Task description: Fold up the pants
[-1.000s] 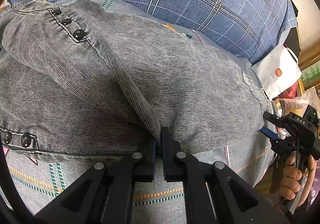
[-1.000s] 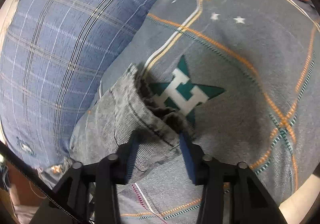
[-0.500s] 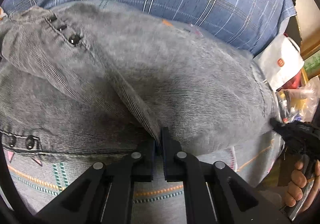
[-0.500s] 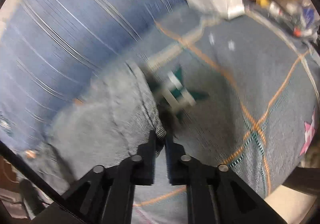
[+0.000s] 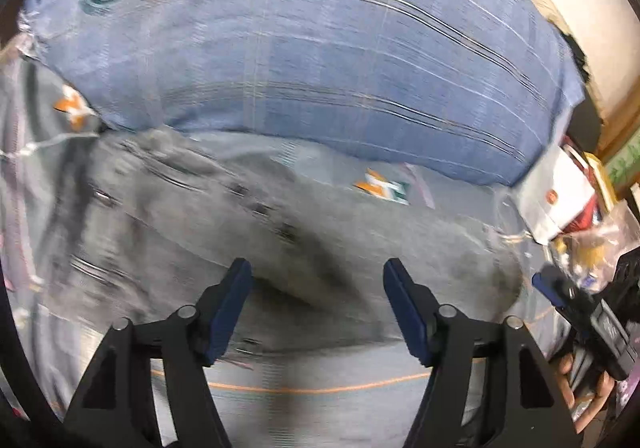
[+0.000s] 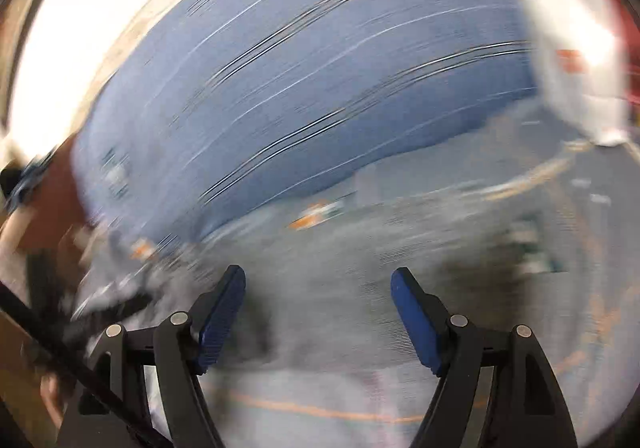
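The grey pants (image 5: 320, 248) lie spread across the patterned bedsheet (image 5: 320, 376), in a broad band that runs from the far left of the left wrist view to its right side, just beyond the tips of the left gripper (image 5: 316, 288). The cloth is smeared by motion blur, so seams and buttons show only as dark streaks. In the right wrist view the pants (image 6: 320, 308) appear as a blurred grey mass directly ahead of the right gripper (image 6: 318, 292), lying on the same sheet.

Both grippers are released: the left one's blue-padded fingers (image 5: 230, 304) stand wide apart with nothing between them, and the right one's fingers (image 6: 222, 308) are spread just as wide and likewise hold nothing. Whether either touches the fabric cannot be told through the blur.

Beyond the pants, on the far side, a large blue plaid pillow (image 5: 320, 68) rests on the sheet; it fills the upper part of both views. At the right edge of the left wrist view the right gripper (image 5: 584, 308) shows, with fingers of the person's hand (image 5: 592, 400) below it. Farther right and back sits a white paper bag (image 5: 556, 196) beside cluttered small items.
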A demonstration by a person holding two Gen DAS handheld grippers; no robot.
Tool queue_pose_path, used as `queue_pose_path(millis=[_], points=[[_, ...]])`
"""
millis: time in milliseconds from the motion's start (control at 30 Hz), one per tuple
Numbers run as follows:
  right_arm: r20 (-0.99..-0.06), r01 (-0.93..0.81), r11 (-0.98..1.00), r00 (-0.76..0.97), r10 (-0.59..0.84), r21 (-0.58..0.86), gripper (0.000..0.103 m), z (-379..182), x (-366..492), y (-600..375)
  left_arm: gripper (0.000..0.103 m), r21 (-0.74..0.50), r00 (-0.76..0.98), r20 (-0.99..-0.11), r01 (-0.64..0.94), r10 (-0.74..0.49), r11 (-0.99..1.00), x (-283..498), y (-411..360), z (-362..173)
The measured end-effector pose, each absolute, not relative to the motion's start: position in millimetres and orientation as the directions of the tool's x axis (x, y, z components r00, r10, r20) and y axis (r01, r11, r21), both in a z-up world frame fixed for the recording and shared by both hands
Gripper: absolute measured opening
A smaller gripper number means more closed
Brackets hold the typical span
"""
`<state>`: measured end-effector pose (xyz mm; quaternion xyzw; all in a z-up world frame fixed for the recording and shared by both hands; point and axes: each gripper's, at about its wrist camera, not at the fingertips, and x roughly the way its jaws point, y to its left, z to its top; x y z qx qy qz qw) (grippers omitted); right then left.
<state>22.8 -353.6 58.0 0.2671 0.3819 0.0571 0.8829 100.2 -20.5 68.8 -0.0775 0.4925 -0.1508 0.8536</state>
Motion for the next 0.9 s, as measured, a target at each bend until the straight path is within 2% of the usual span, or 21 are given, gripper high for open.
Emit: queue_pose_path(millis=[67,167,200,300,367,433,467,500,567,600,633,767,800,900], points=[[-0.64,-0.005,0.822,0.625,0.448,0.57,0.08,56.5,50.1,-319.4,0.069,-0.26,0.481,-0.827,0.128,-0.289,0.957,118.6,10.2,67.2],[-0.654,-0.078,0.784,0.504,0.564,0.616,0.075,43.8,92.3,-278.2,0.069,-0.302,0.467,-0.835,0.05,-0.29,0.952,135.2,43.3,52.2],[-0.666,-0.089,0.782,0.469,0.58,0.617,0.075,36.8,107.6,-262.8,0.069,-0.334,0.474,-0.829,0.009,-0.298,0.943,138.0,57.9,40.5],[-0.708,-0.074,0.793,0.404,0.579,0.605,0.07,7.9,147.2,-231.9,0.068,-0.28,0.44,-0.872,-0.092,-0.213,0.956,145.0,70.7,23.1],[-0.708,-0.064,0.77,0.352,0.612,0.635,0.066,-13.1,171.9,-219.7,0.068,-0.322,0.427,-0.865,-0.07,-0.263,0.944,152.0,72.2,21.3],[-0.714,-0.054,0.764,0.318,0.624,0.643,0.062,-31.5,196.6,-202.2,0.068,-0.32,0.431,-0.864,-0.074,-0.259,0.944,154.6,72.8,23.3],[-0.723,-0.051,0.766,0.298,0.623,0.64,0.059,-39.8,206.4,-196.4,0.068,-0.331,0.44,-0.858,-0.077,-0.266,0.941,157.1,75.5,25.3],[-0.731,-0.042,0.77,0.287,0.619,0.636,0.051,-48.6,217.1,-190.0,0.068,-0.334,0.44,-0.857,-0.083,-0.267,0.939,158.9,77.7,26.1],[-0.736,-0.03,0.767,0.258,0.626,0.641,0.045,-62.5,234.7,-182.6,0.068,-0.358,0.424,-0.859,-0.099,-0.286,0.929,163.2,84.6,24.1],[-0.723,-0.032,0.748,0.232,0.651,0.663,0.029,-68.5,237.8,-176.8,0.068,-0.366,0.412,-0.863,-0.108,-0.293,0.924,163.9,87.0,22.2],[-0.717,-0.035,0.74,0.22,0.661,0.672,0.02,-70.2,241.2,-172.3,0.068,-0.377,0.398,-0.866,-0.119,-0.303,0.919,165.7,90.6,19.9],[-0.718,-0.168,0.77,0.284,0.635,0.615,0.015,-36.4,213.2,-155.9,0.068,-0.409,0.416,-0.852,-0.147,-0.319,0.9,165.9,96.2,22.6],[-0.713,-0.186,0.768,0.29,0.638,0.612,0.005,-29.9,205.1,-155.7,0.068,-0.407,0.428,-0.847,-0.141,-0.315,0.903,164.8,96.0,25.7],[-0.706,-0.273,0.766,0.297,0.643,0.582,0.005,-8.2,163.7,-141.0,0.069,-0.357,0.46,-0.844,-0.098,-0.276,0.929,158.1,88.9,35.6]])
